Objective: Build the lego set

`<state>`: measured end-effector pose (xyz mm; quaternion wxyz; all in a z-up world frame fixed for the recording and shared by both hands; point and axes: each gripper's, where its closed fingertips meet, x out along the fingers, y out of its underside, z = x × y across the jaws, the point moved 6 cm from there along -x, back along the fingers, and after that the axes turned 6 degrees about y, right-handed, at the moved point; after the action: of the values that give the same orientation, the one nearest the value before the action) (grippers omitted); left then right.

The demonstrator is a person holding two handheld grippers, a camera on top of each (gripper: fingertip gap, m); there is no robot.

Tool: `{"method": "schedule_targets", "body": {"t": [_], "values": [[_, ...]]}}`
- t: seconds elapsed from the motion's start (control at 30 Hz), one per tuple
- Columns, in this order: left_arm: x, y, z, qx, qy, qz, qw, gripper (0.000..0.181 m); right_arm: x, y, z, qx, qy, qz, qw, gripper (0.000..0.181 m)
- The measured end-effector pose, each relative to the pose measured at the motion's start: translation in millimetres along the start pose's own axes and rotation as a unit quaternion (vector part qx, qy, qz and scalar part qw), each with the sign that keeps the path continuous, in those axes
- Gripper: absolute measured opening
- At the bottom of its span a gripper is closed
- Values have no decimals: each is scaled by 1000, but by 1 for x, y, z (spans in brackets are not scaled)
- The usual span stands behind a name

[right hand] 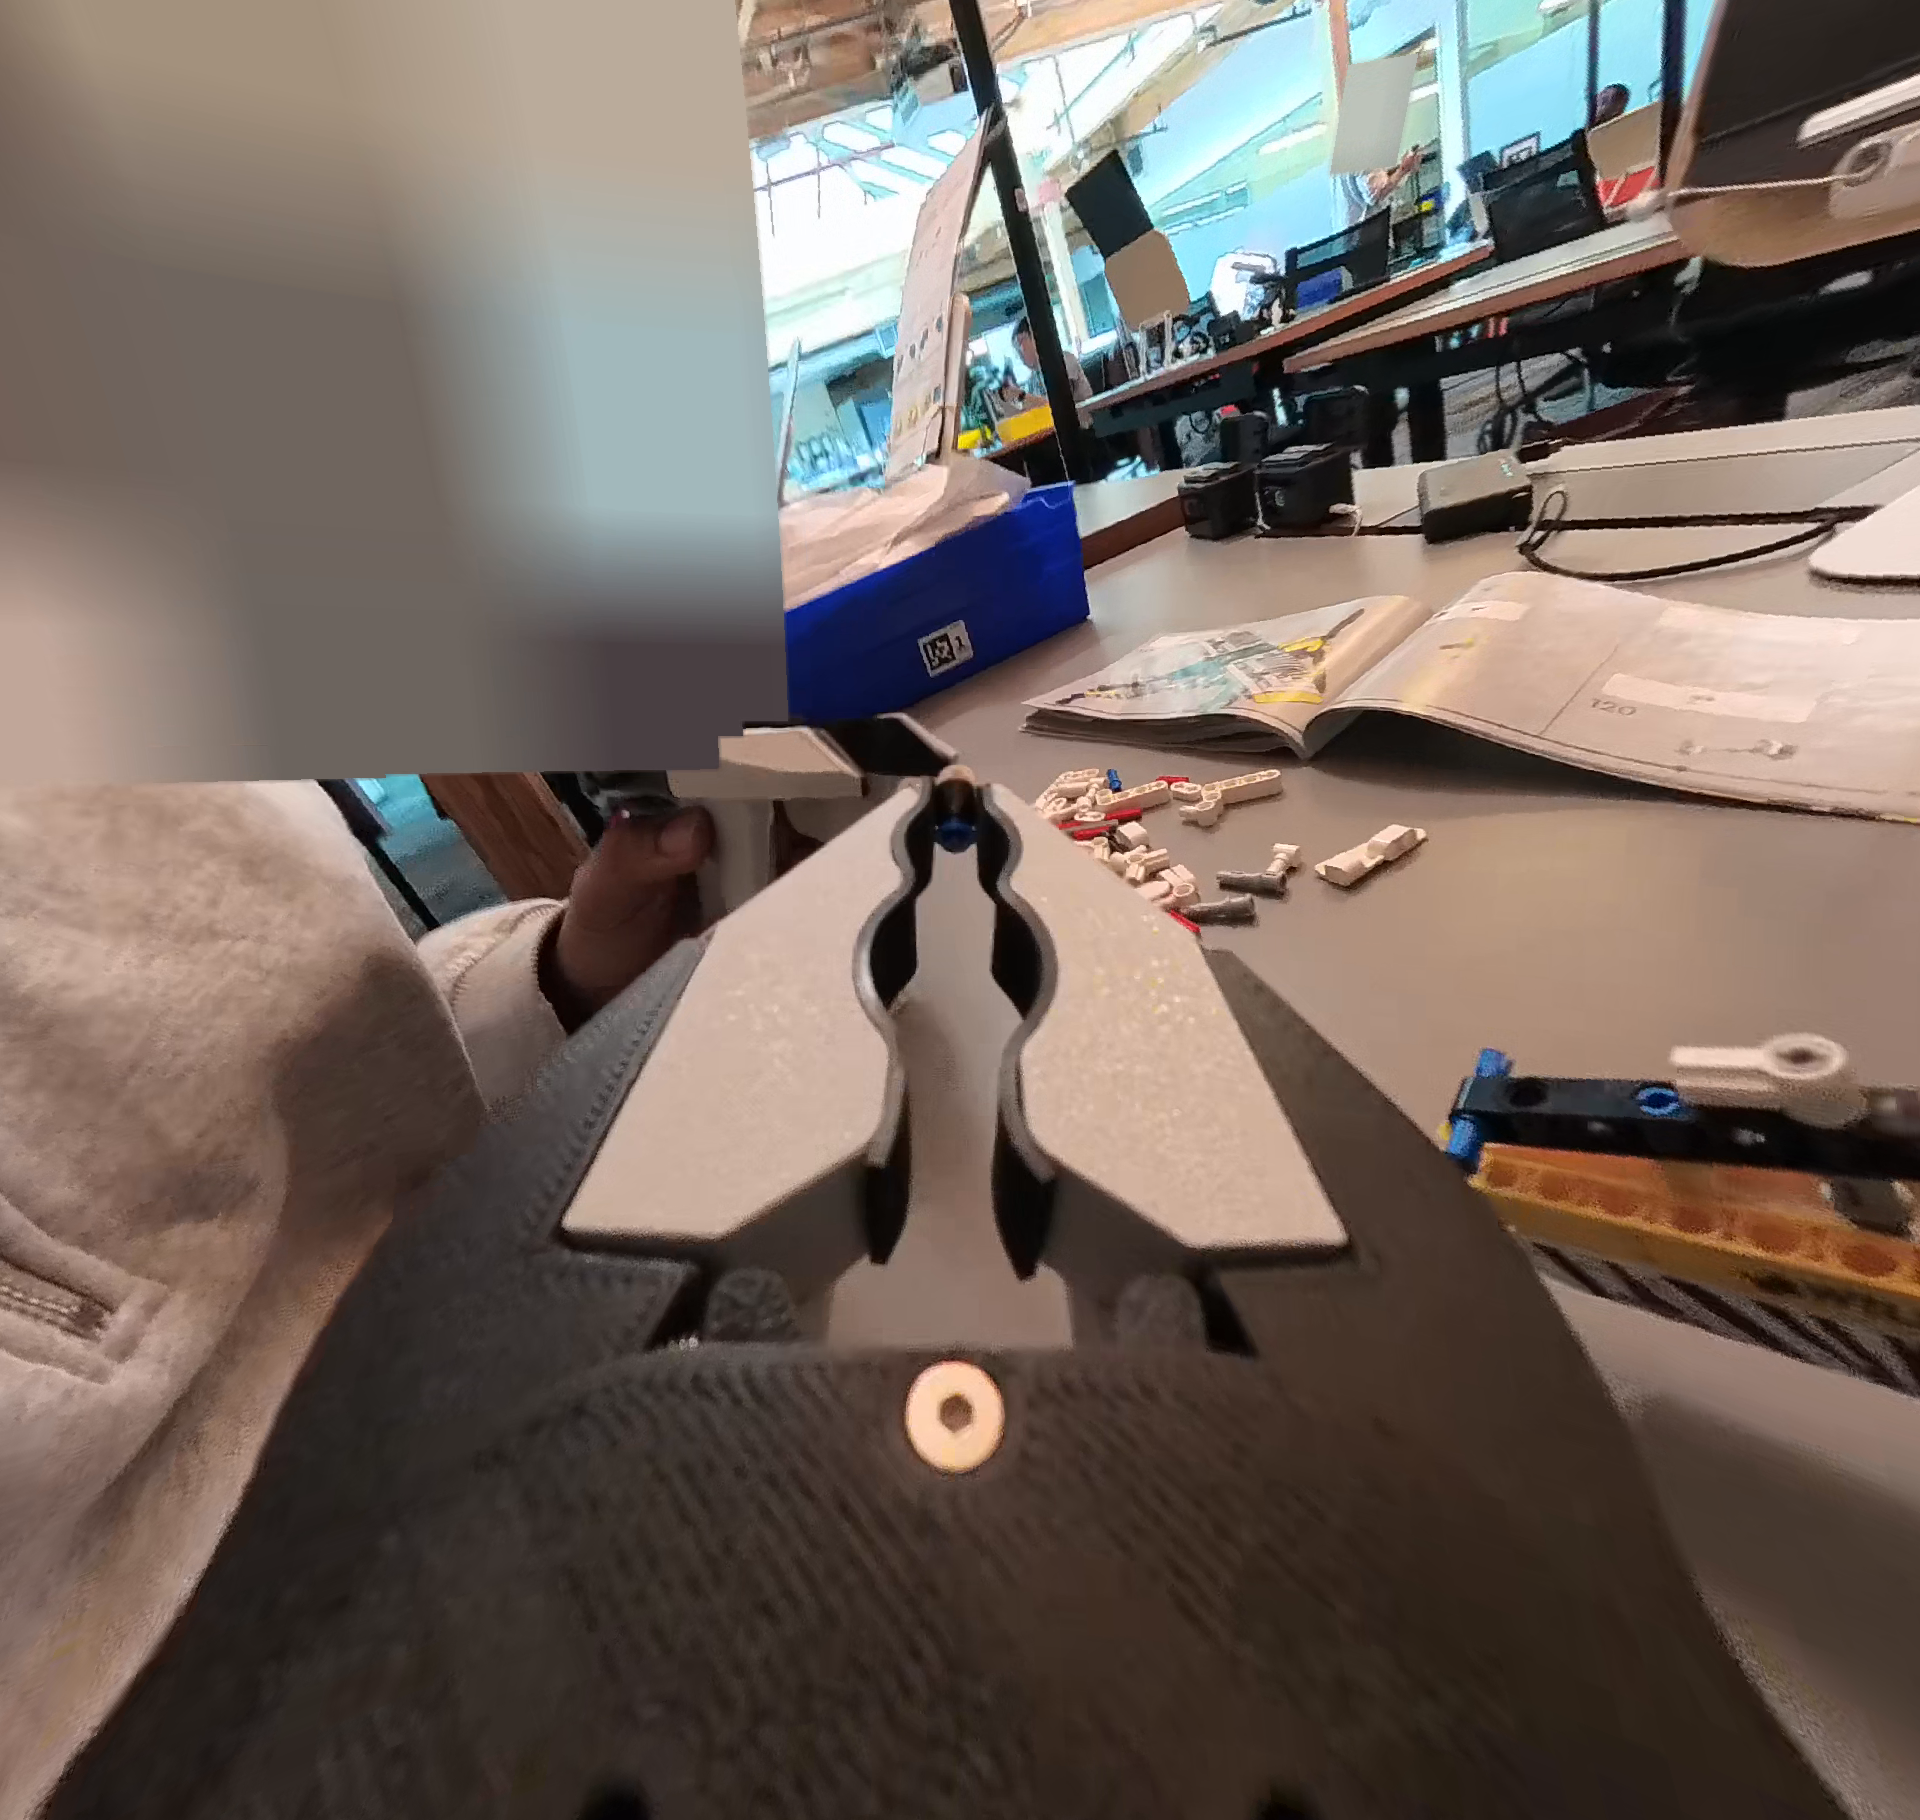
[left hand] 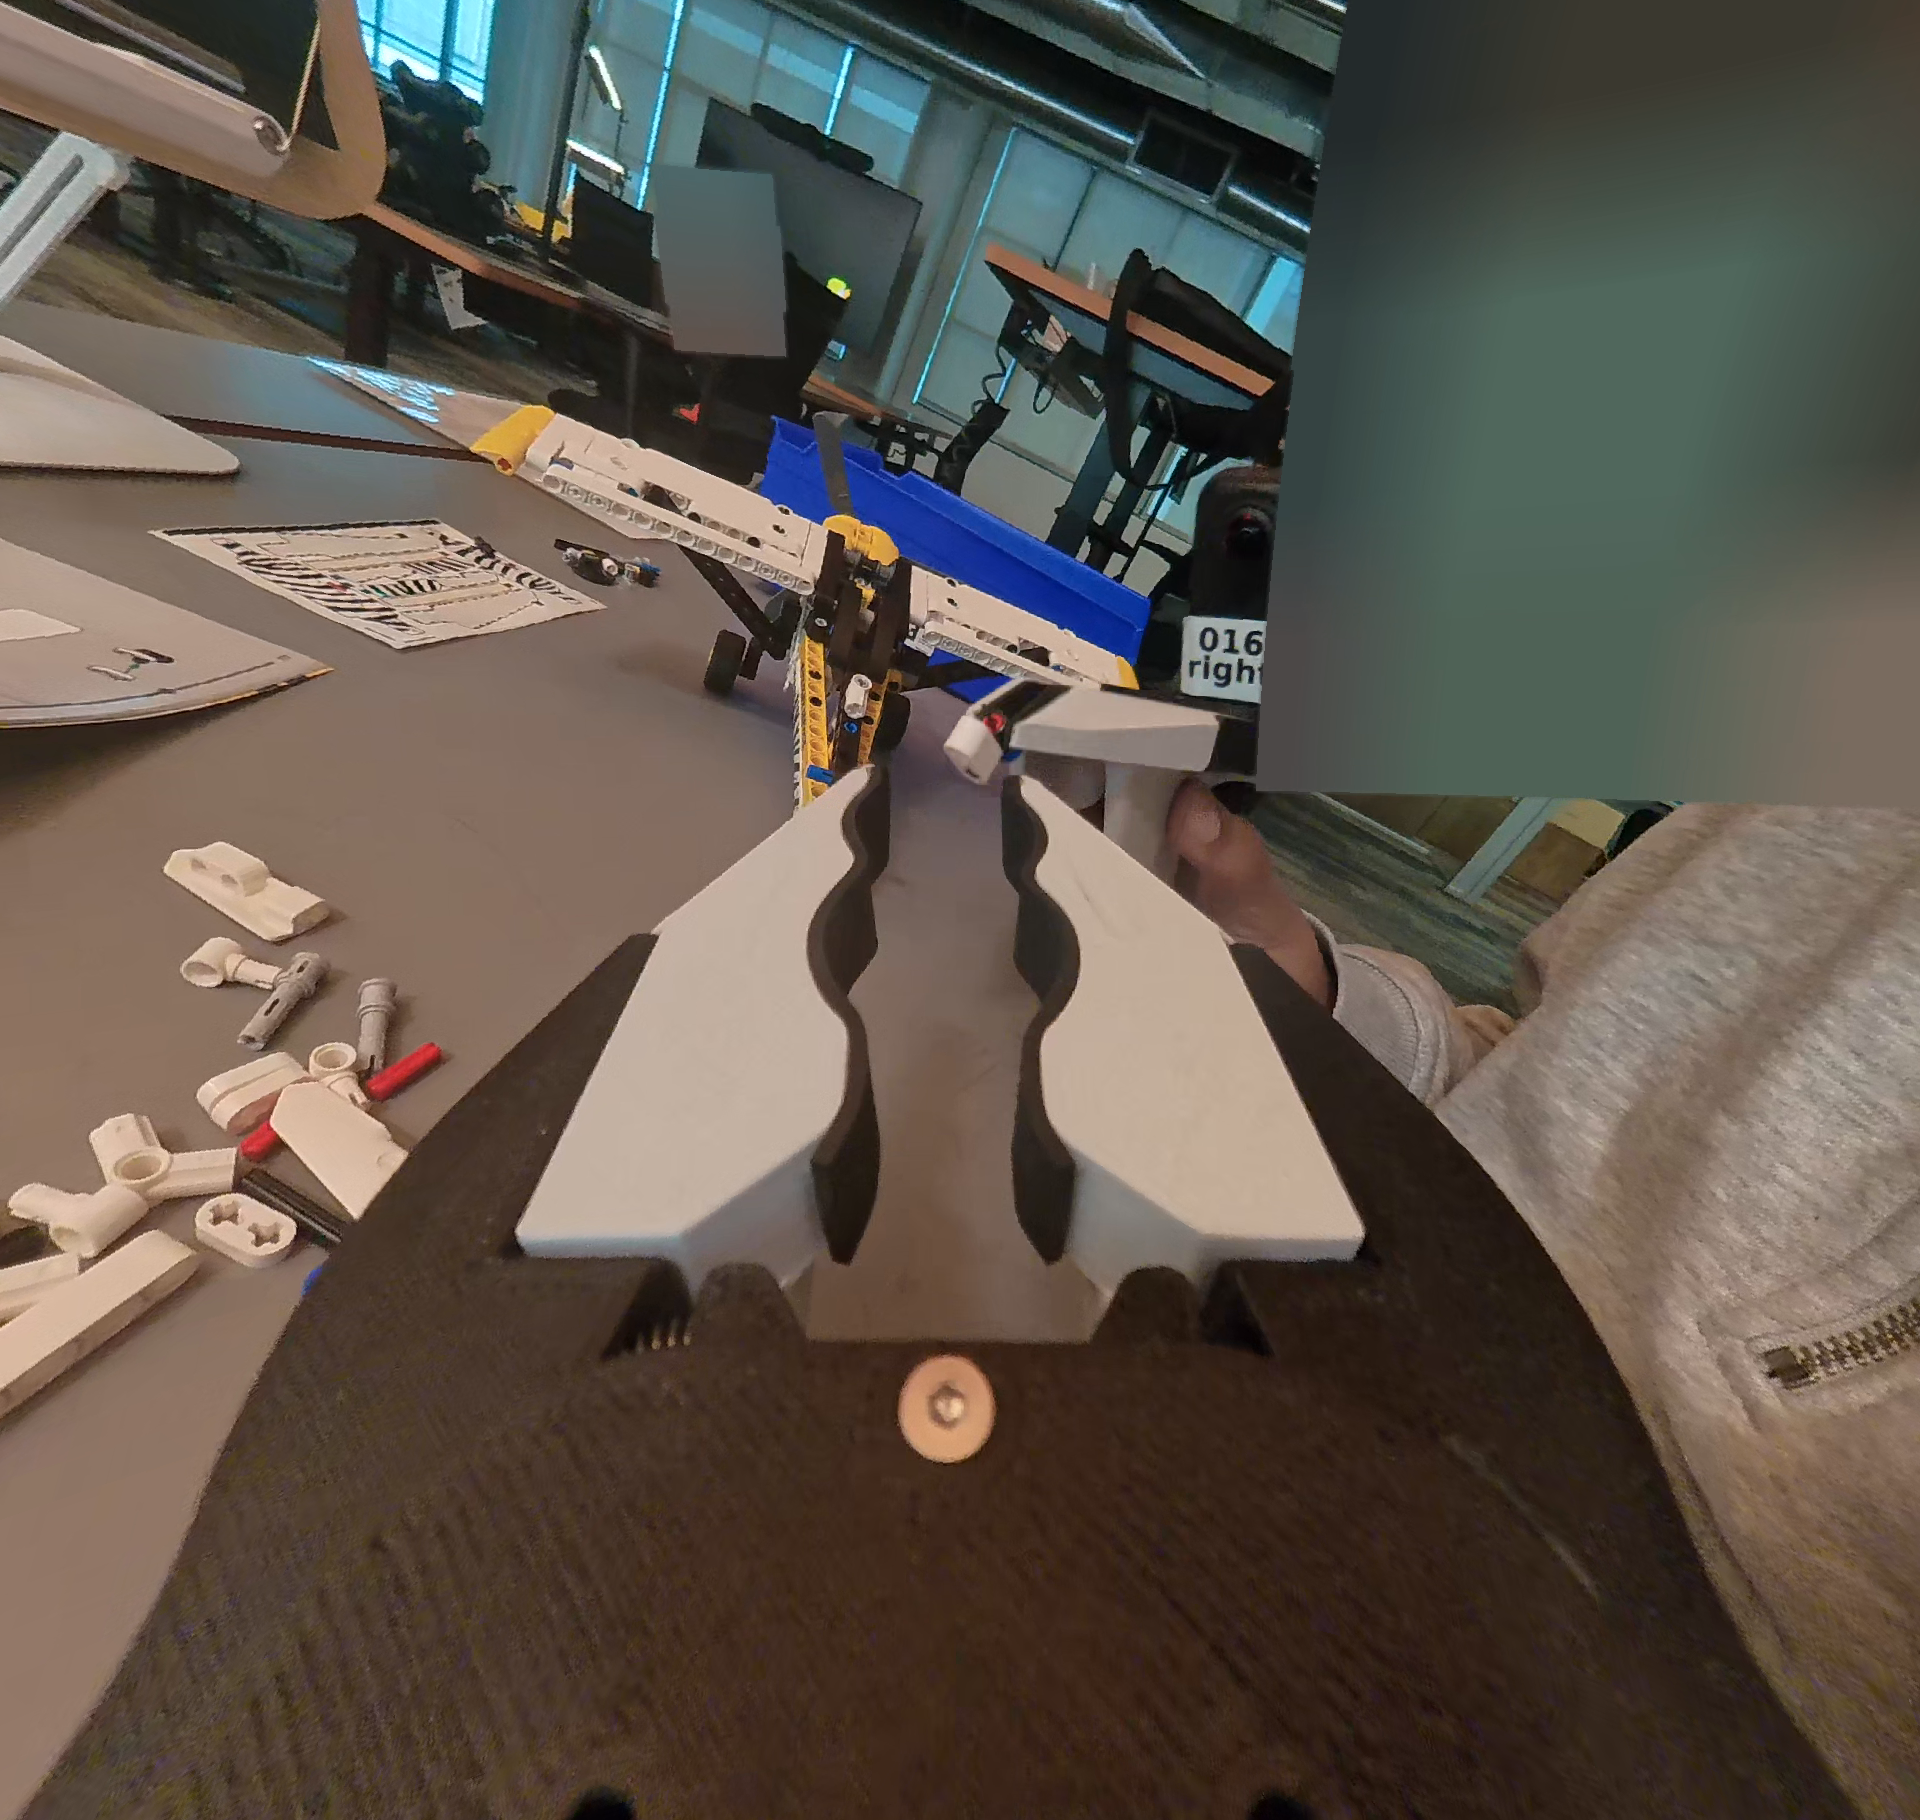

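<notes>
Loose pieces (left hand: 223, 1126) left of plane model (left hand: 831, 607)

Both grippers look 3D-printed: a black ribbed body with a round silver screw dead centre behind the jaws. The left gripper (left hand: 940, 783) has pale grey fingers (left hand: 727, 1022) with wavy black inner pads. The right gripper (right hand: 954, 802) is the same. The person wears a light grey sweatshirt (left hand: 1714, 1095) with a zip pocket.

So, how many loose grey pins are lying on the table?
2. One grey pin lies beside a white connector; the other sits just right of it. More may hide in the pile.
</notes>
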<state>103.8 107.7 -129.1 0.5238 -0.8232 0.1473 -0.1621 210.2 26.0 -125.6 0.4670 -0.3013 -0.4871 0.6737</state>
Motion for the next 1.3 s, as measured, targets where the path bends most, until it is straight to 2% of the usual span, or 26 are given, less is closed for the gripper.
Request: {"method": "schedule_targets", "body": {"t": [0.2, 0.43, 0.57, 0.63, 0.8, 0.9, 1.03, 1.13, 1.3], "values": [[7, 6, -5, 25, -4, 34, 999, 25, -1, -1, -1, 31, -15, -13, 999, 6], [8, 7, -7, 19, 7, 33, 999, 27, 1, 0, 9, 35, -52, -16, 998, 6], [8, 7, -8, 24, 12, 32, 999, 21, 2, 1, 10, 42, -63, -11, 997, 6], [8, 7, -10, 24, 26, 31, 999, 11, 2, 2, 11, 45, -66, -9, 997, 6], [8, 5, -14, -12, 67, 18, 998, 5, 3, 3, 13, 60, -86, -1, 994, 6], [5, 0, -14, -53, 98, -12, 994, 5, 3, 4, 16, 62, -101, 0, 993, 5], [0, -5, -9, -94, 110, -40, 989, 5, 7, 8, 21, 55, -107, 22, 992, 5], [2, -3, -10, -100, 116, -33, 988, 5, 8, 9, 22, 52, -109, 28, 992, 5], [3, -2, -10, -92, 113, -28, 989, 17, 6, 7, 19, 58, -103, 18, 993, 5]]}}
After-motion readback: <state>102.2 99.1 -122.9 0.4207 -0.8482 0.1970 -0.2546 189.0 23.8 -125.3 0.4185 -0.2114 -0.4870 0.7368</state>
